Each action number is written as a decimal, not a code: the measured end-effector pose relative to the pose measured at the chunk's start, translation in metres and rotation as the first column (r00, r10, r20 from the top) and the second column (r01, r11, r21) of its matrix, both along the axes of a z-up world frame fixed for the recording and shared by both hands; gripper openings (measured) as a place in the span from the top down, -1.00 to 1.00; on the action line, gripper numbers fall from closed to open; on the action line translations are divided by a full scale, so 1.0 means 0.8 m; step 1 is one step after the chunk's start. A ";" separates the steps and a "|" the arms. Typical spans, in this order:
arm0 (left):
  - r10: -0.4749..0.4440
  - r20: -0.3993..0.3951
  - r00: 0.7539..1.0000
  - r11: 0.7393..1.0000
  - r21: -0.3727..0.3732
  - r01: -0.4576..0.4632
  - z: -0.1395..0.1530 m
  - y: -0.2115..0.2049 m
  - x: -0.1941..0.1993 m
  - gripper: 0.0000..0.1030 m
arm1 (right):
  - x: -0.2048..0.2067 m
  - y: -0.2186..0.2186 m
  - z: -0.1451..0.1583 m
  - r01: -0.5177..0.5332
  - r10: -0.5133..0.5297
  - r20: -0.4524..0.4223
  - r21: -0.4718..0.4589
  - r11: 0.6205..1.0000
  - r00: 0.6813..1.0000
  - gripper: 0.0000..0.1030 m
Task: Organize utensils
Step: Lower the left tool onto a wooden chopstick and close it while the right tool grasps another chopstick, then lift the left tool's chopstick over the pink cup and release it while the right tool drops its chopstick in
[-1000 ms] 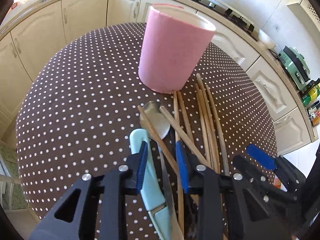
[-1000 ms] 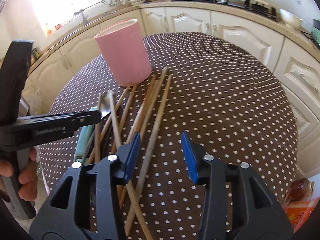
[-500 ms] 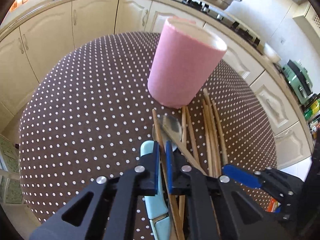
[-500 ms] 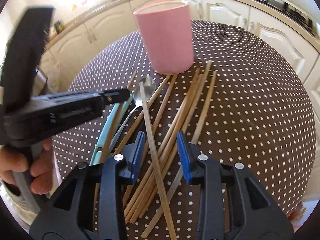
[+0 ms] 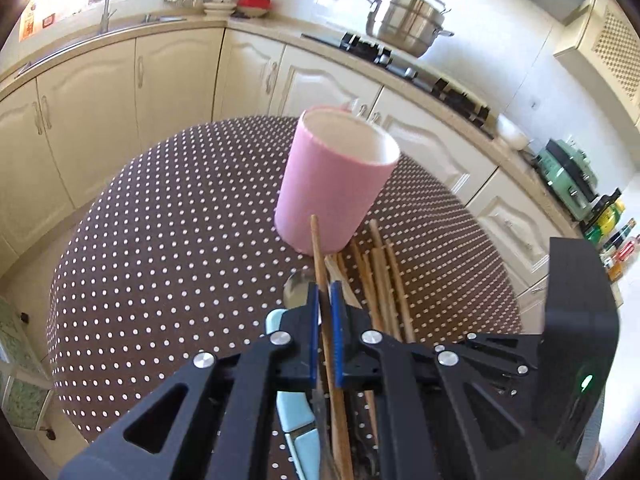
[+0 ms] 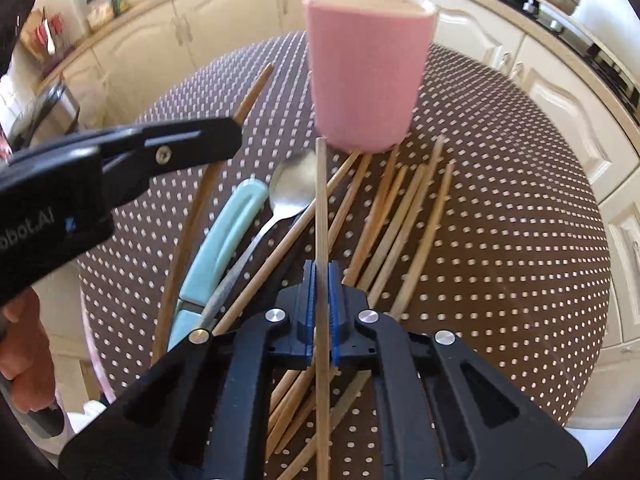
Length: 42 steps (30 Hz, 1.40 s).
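Note:
A pink cup (image 5: 332,192) stands upright on the dotted round table (image 5: 160,248); it also shows in the right wrist view (image 6: 366,76). In front of it lie several wooden chopsticks (image 6: 404,220), a metal spoon (image 6: 292,188) and a light blue-handled knife (image 6: 224,240). My left gripper (image 5: 325,292) is shut on one chopstick (image 5: 318,252), lifted and pointing toward the cup. My right gripper (image 6: 320,276) is shut on another chopstick (image 6: 321,200), also raised above the pile. The left gripper shows in the right wrist view (image 6: 120,160), above the table's left side.
Cream kitchen cabinets (image 5: 120,92) curve around behind the table. A steel pot (image 5: 408,20) sits on the hob at the back. Bottles and a green appliance (image 5: 568,172) stand on the counter to the right.
Both grippers closed, each on a chopstick, and lifted them off the pile. The right gripper moved closer to the cup.

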<state>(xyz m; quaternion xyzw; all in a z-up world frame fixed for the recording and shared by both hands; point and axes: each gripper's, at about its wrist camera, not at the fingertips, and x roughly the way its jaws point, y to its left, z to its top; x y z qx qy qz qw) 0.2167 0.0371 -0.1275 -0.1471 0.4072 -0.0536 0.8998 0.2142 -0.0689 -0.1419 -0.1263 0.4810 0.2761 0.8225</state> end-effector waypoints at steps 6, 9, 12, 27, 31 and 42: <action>-0.024 0.113 0.993 1.000 -0.017 0.026 0.037 0.000 -0.023 0.90 | -0.007 -0.031 0.035 0.051 -0.063 0.072 0.159 0.986 0.995 0.88; -0.048 0.185 0.982 0.998 -0.021 0.053 0.059 -0.004 -0.032 0.90 | -0.016 -0.048 0.063 0.065 -0.100 0.137 0.243 0.968 0.985 0.88; -0.072 0.252 0.965 0.997 -0.021 0.080 0.083 -0.013 -0.035 0.90 | -0.019 -0.060 0.093 0.077 -0.148 0.204 0.320 0.944 0.968 0.88; -0.076 0.497 0.864 0.997 0.047 0.060 0.202 -0.023 -0.002 0.90 | 0.038 -0.061 0.189 0.064 -0.377 0.419 0.595 0.801 0.826 0.87; -0.059 0.539 0.841 0.998 0.037 0.046 0.227 -0.011 0.005 0.90 | 0.058 -0.051 0.205 0.050 -0.415 0.476 0.608 0.792 0.776 0.87; 0.010 0.627 0.779 0.997 0.055 -0.056 0.261 0.014 0.013 0.90 | 0.095 -0.030 0.223 0.024 -0.518 0.556 0.666 0.745 0.650 0.87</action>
